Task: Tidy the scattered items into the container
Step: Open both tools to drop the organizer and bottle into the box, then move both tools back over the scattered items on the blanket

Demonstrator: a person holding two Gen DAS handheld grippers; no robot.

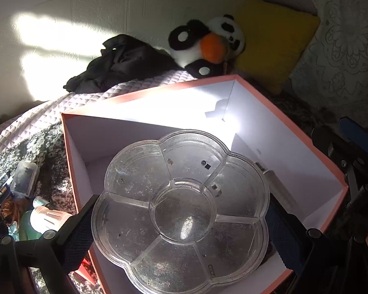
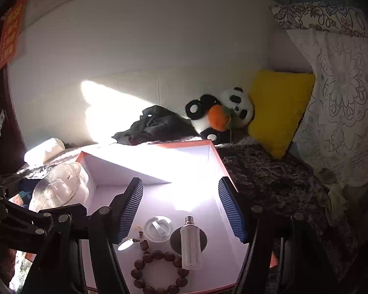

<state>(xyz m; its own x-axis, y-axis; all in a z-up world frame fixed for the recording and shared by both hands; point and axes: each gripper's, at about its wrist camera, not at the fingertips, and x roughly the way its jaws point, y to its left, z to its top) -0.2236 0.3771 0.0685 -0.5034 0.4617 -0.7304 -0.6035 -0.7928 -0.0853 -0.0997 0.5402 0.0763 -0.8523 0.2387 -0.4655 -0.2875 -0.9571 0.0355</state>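
Note:
In the left wrist view my left gripper (image 1: 181, 235) is shut on a clear flower-shaped divided tray (image 1: 184, 210), gripping its two sides. The tray hangs tilted over the left part of a pink-rimmed white box (image 1: 294, 132). In the right wrist view that tray (image 2: 61, 186) shows at the box's (image 2: 149, 147) left rim. My right gripper (image 2: 181, 208) stands open above the box with nothing between its fingers. On the box floor lie a white corn-type bulb (image 2: 190, 245), a round clear lid (image 2: 158, 229) and a wooden bead bracelet (image 2: 157, 274).
Left of the box on the speckled cover lie a small clear case (image 1: 24, 178), a pink-white bulb (image 1: 49, 218) and other small clutter. Behind the box sit black cloth (image 1: 120, 63), a panda plush (image 1: 208, 44), a yellow cushion (image 1: 274, 41) and a lace pillow (image 2: 343, 103).

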